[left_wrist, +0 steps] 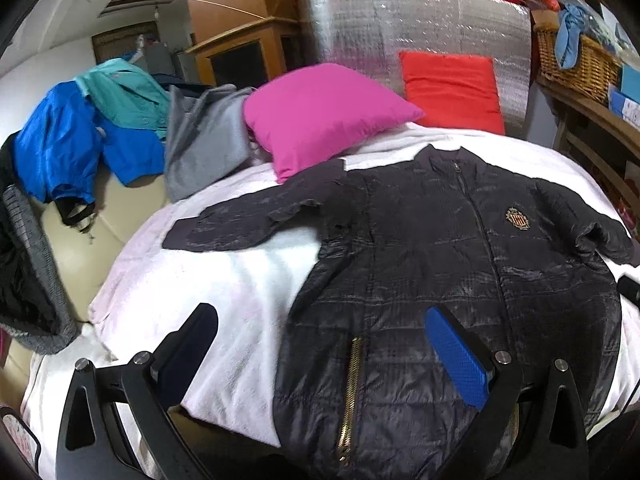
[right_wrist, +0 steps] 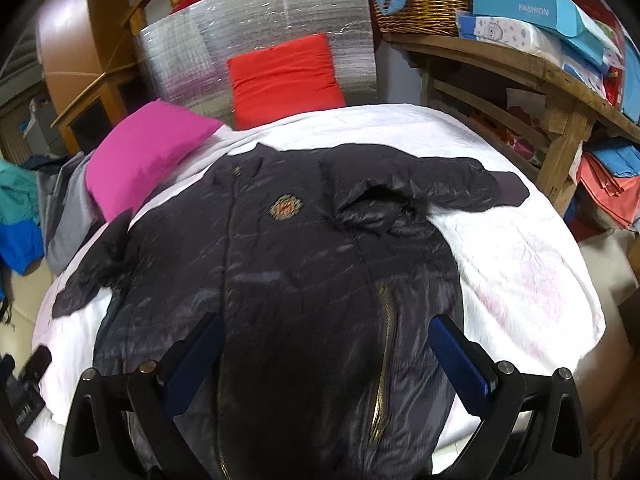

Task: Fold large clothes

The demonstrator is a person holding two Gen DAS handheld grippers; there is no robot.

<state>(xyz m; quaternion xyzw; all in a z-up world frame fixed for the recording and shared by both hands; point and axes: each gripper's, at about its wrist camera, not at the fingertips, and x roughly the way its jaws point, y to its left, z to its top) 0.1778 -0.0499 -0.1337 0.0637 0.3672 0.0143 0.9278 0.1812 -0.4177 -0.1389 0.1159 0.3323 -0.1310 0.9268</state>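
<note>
Below, left gripper and right gripper, both spread wide and holding nothing, hover over the hem of the black jacket. Jacket lies face up, zipped, sleeves outspread, on the white bedspread; beyond its collar, a pink cushion and a red cushion.

"FASHION" on blue box

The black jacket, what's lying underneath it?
The black jacket lies spread on a white blanket; one sleeve reaches near the pink pillow. Whatever is beneath its body is covered.
</note>
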